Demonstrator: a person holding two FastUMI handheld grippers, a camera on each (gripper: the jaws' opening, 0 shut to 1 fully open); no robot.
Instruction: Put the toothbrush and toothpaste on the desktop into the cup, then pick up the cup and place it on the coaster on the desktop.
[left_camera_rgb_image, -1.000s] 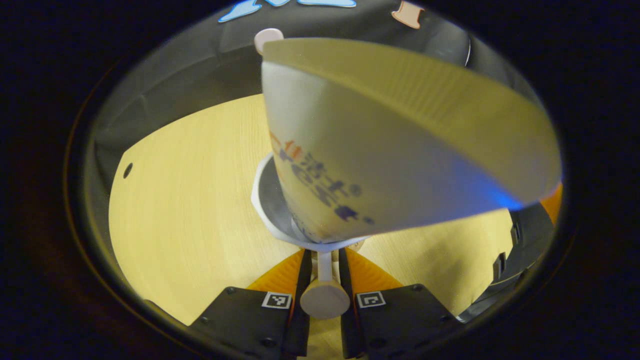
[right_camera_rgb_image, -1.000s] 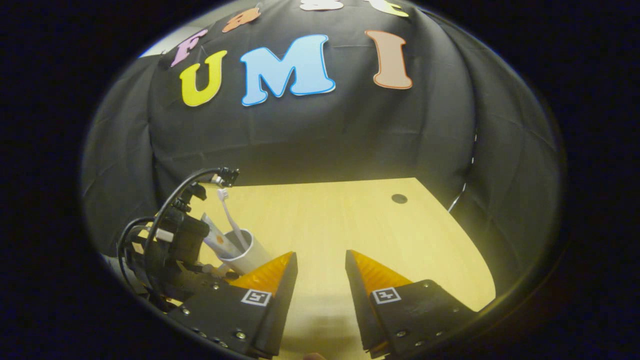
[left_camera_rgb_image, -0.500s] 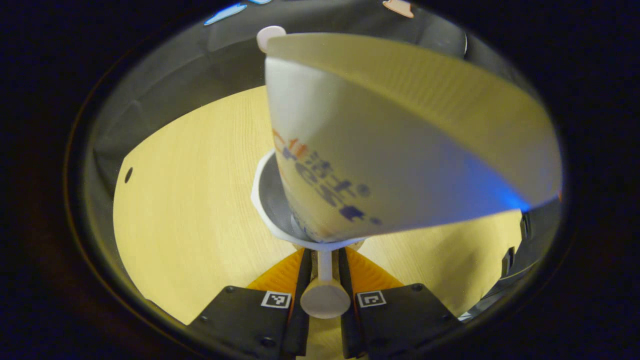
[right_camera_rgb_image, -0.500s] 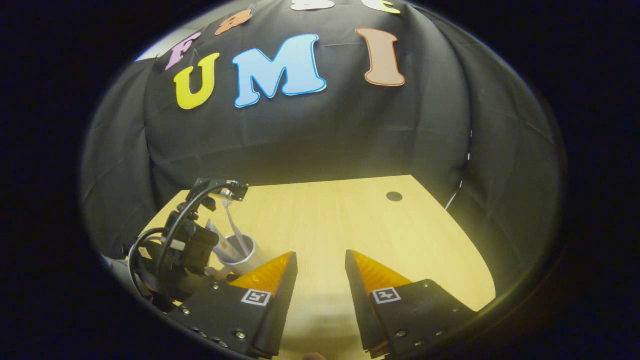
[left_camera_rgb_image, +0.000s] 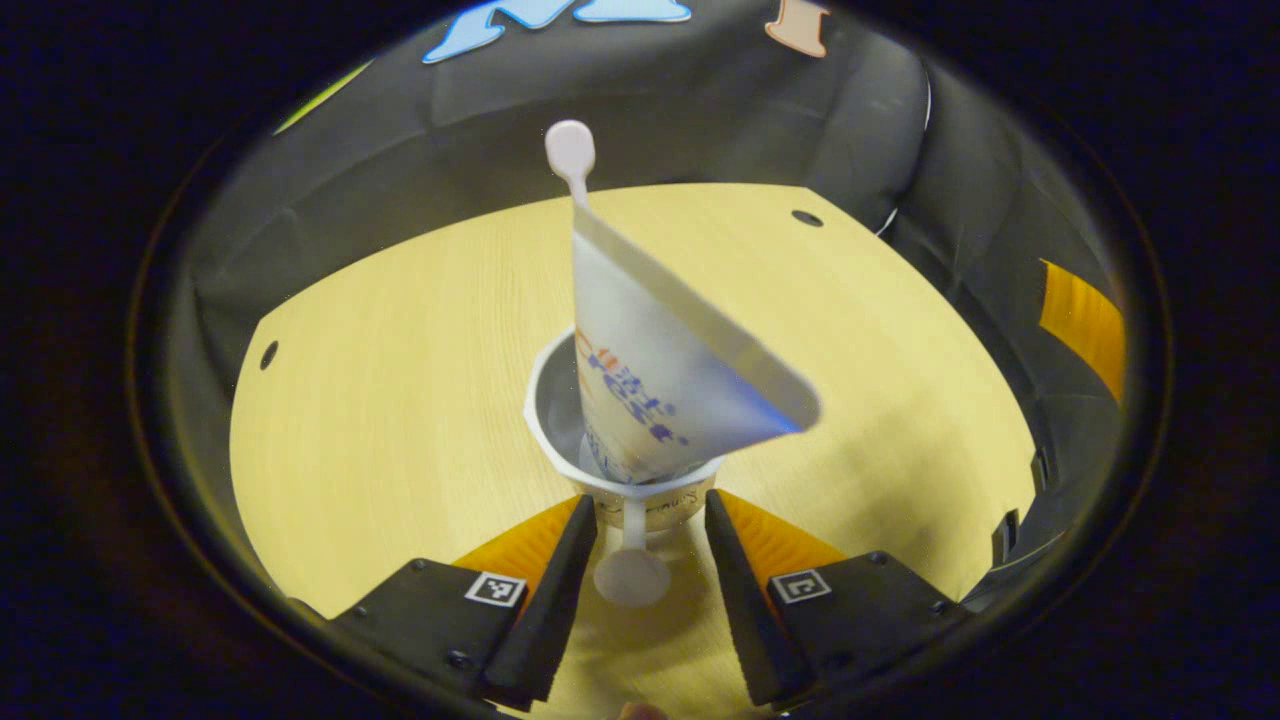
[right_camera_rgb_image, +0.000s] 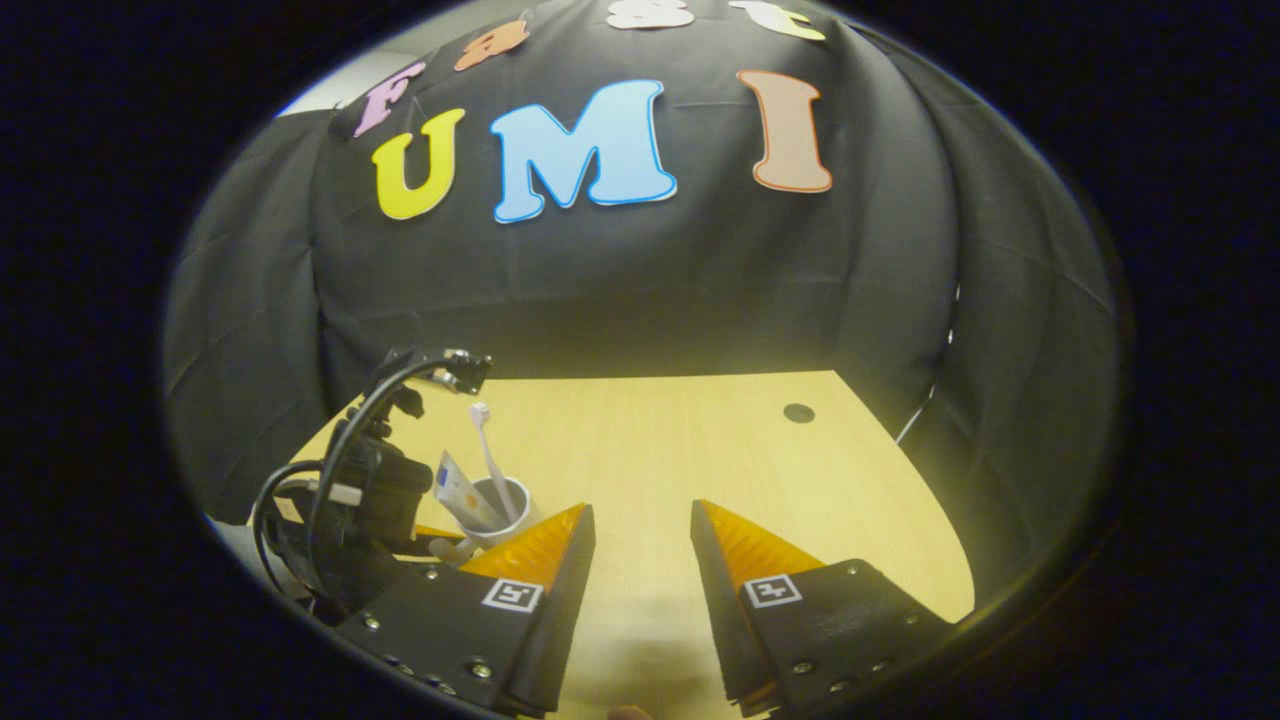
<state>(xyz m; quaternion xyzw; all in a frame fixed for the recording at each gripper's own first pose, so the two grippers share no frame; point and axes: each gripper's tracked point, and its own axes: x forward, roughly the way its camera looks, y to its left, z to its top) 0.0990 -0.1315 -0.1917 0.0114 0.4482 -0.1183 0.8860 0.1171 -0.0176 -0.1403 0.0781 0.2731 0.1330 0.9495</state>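
Note:
A white cup (left_camera_rgb_image: 640, 500) stands upright on the wooden desktop (left_camera_rgb_image: 400, 400). In it lean a white toothpaste tube (left_camera_rgb_image: 660, 370) and a white toothbrush (left_camera_rgb_image: 570, 155), head up. The cup's handle (left_camera_rgb_image: 632, 570) points toward me and lies between the fingers of my left gripper (left_camera_rgb_image: 650, 510), which is open with a gap on each side of the handle. In the right gripper view the cup (right_camera_rgb_image: 497, 500) sits low at the left, just beyond my left gripper (right_camera_rgb_image: 440, 538). My right gripper (right_camera_rgb_image: 640, 520) hangs open over bare desktop, holding nothing.
Black cloth walls close the desk at the back and sides. Small dark holes mark the desktop (left_camera_rgb_image: 806, 217) (left_camera_rgb_image: 268, 354). Cables (right_camera_rgb_image: 350, 430) loop over the left gripper's body. Part of my right gripper (left_camera_rgb_image: 1082, 322) sits at the right edge of the left gripper view.
My left gripper has opened off the cup's handle and drawn back, so the cup looks smaller and stands upright. The right gripper has barely moved.

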